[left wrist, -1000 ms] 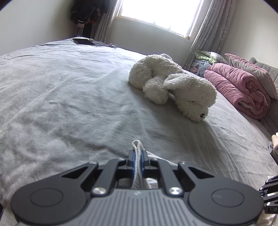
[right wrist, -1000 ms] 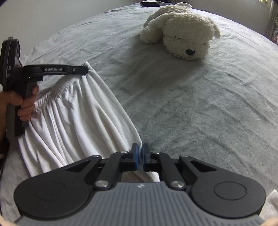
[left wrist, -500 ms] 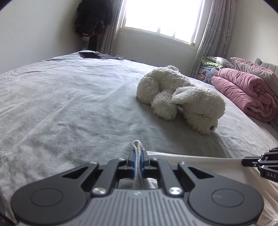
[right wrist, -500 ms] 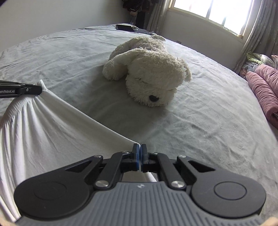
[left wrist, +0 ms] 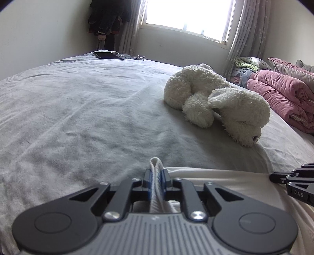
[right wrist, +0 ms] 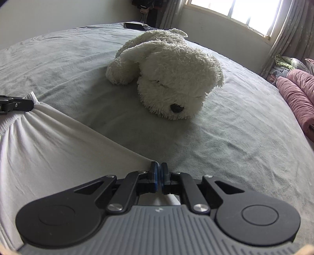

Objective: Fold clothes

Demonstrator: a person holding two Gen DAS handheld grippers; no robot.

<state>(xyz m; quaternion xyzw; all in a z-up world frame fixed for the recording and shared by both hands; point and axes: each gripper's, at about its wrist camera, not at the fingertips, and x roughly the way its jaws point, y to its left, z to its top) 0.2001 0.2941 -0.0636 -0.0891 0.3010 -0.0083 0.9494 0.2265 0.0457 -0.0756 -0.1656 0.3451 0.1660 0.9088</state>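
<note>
two grippers hold soft white cloth shorts over a grey bed sheet.
the left gripper pinches the stretchy waistband; the right gripper pinches another corner near a fluffy white toy dog.

Both low over the bed, near its front edge, facing the window; sharing the plush dog, closer from right.
</note>
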